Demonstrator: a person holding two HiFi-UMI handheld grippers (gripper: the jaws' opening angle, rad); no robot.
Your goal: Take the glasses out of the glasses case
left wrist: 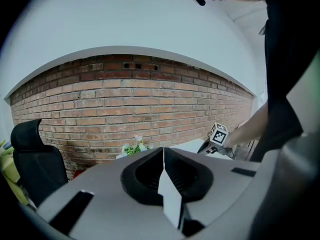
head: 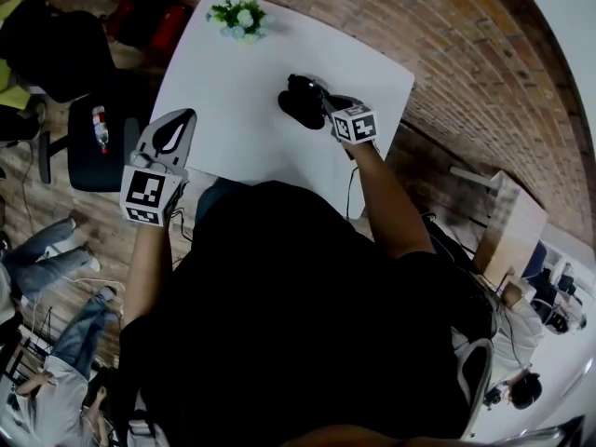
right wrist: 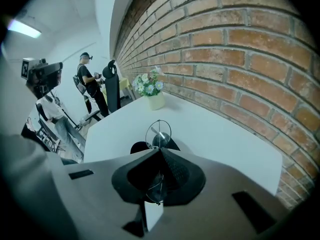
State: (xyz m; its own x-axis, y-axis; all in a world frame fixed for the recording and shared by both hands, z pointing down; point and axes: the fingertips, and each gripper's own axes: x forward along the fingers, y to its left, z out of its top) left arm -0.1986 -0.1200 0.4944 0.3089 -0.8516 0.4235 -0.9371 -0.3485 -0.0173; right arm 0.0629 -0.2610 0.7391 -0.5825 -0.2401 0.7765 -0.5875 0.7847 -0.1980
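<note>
My right gripper is shut on a pair of thin wire-rimmed glasses; one round lens sticks out past the jaw tips, above the white table. Below it lies the black glasses case, partly hidden by the jaws. In the head view the case rests near the middle of the table, with my right gripper over it; the glasses are too small to make out there. My left gripper hovers over the table's left edge, away from the case. Its jaws are shut with nothing between them.
A small pot of flowers stands at the table's far edge by the brick wall. A black office chair sits left of the table. People stand and sit beyond it. A desk lies to the right.
</note>
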